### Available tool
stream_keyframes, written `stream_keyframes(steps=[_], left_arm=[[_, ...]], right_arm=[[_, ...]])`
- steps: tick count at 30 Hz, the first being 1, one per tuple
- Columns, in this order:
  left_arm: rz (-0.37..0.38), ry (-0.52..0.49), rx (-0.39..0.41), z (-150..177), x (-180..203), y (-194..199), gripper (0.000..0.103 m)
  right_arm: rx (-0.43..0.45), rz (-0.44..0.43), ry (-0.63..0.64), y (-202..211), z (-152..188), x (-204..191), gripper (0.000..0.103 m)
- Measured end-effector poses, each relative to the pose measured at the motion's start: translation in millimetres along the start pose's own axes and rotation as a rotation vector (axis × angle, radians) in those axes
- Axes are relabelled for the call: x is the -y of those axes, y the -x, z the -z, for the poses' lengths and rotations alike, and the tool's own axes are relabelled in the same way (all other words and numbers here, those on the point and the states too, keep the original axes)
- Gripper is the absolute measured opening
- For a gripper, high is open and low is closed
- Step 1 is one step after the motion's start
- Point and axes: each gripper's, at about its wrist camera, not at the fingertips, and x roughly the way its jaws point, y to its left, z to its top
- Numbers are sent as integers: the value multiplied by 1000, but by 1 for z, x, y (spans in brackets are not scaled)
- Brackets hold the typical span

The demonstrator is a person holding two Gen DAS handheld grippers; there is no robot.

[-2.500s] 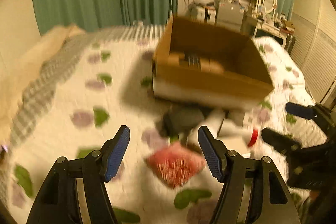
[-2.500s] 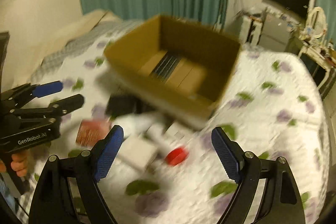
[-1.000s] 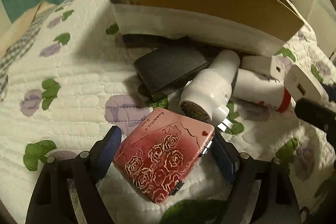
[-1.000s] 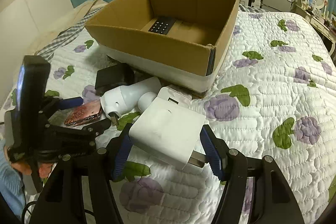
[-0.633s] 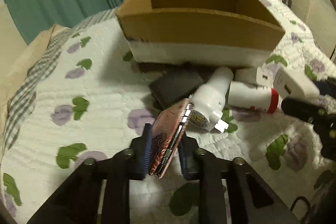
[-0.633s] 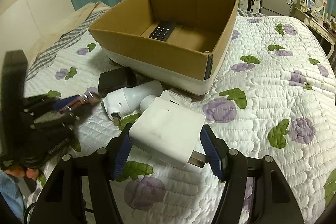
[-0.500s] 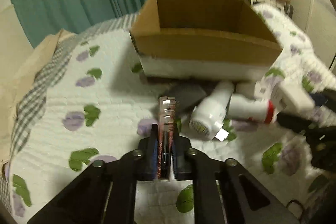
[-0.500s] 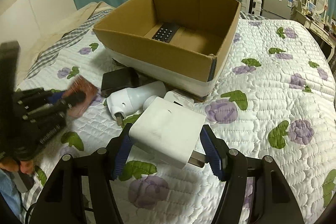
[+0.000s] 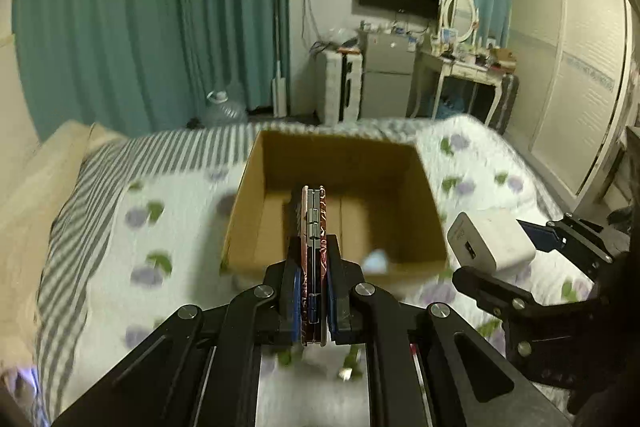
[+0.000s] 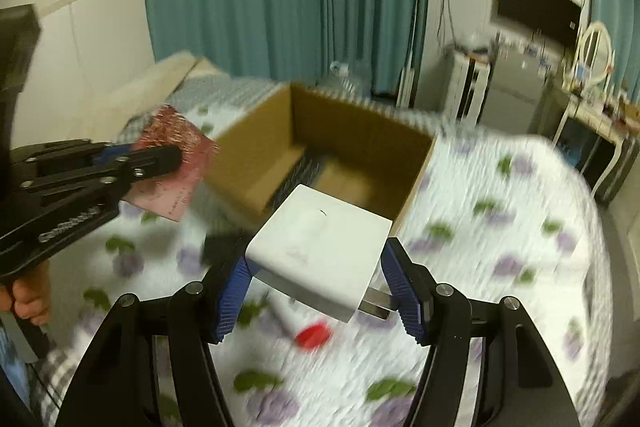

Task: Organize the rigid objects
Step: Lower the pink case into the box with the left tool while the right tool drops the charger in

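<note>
My left gripper (image 9: 313, 259) is shut on a thin red rose-patterned case (image 9: 314, 227), held edge-on above the bed in front of the open cardboard box (image 9: 336, 163). It also shows in the right wrist view (image 10: 172, 163). My right gripper (image 10: 316, 267) is shut on a white plug adapter (image 10: 320, 247), raised near the box (image 10: 328, 147); the adapter shows at the right of the left wrist view (image 9: 488, 241). A dark keypad-like item lies inside the box (image 10: 296, 175).
A red-capped white tube (image 10: 314, 335) and a dark object (image 10: 218, 247) lie blurred on the flowered quilt (image 10: 500, 247) below my right gripper. Teal curtains (image 9: 160, 19), a small fridge (image 9: 384, 79) and a dressing table (image 9: 460, 67) stand beyond the bed.
Both grippers have risen from the bed with their objects and moved toward the box. The left gripper closed on the red case and turned it edge-on.
</note>
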Motion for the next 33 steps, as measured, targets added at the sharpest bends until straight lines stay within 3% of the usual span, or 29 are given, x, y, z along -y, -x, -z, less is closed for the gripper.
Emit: stream_keyframes(steps=[6,9,15,18,19,20,21,22,33], left_arm=[[-27,1,-82,-34,-4,-69,9],[-22,14,-144,-30,-11,-107,9],[-29,-19,-203,-14,-13,-145,10],[-47,-39,-176,-8,-11,-143,15],[-61,-50,-160,-8,-10,-140,23],[-76,-55,-142,-9,-10,-136,46],[-84,-52,-132,-11,-10,-132,60],[-92,-42,-107,-13,-11,-126,67],[-116,37,-14,-16,-35,-68,67]], right_arm=[[40,38,17,-20,-38,16,64],[32,36,22,-39,-46,21,64],[-3,30,20,-74,-46,29,64],[-18,21,11,-84,-42,32,64],[-22,15,7,-87,-41,32,64],[-25,10,2,-89,-40,33,64],[-27,8,-2,-89,-40,34,64],[-26,8,-4,-86,-40,33,64],[-36,37,-34,-117,-54,37,65]])
